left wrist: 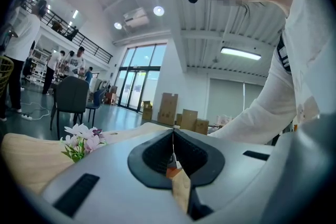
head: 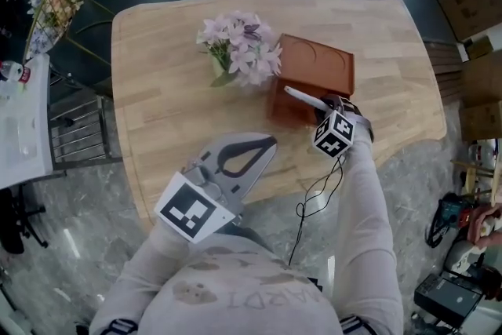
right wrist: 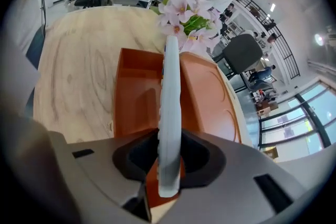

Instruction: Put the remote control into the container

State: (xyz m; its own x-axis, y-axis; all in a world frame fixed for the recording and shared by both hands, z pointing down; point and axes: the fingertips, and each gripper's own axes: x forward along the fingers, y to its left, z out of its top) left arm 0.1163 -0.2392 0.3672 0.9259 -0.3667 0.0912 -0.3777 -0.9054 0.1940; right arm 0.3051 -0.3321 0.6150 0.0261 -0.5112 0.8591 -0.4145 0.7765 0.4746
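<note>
A slim white remote control (right wrist: 170, 102) stands edge-on between the jaws of my right gripper (right wrist: 169, 157), which is shut on it. In the head view the remote (head: 302, 97) sticks out up and left from the right gripper (head: 323, 107), over the near left part of the orange-brown container (head: 318, 67). The container (right wrist: 134, 105) shows an open compartment just left of the remote and a flat top with a round recess on the right. My left gripper (head: 265, 143) hovers over the table's front edge, its jaws (left wrist: 173, 139) shut with nothing between them.
A bunch of pale pink flowers (head: 239, 47) stands just left of the container on the wooden table (head: 157, 90). A black cable (head: 314, 196) hangs from the right gripper. Cardboard boxes (head: 471, 4) lie on the floor at right, a white cart (head: 20, 121) at left.
</note>
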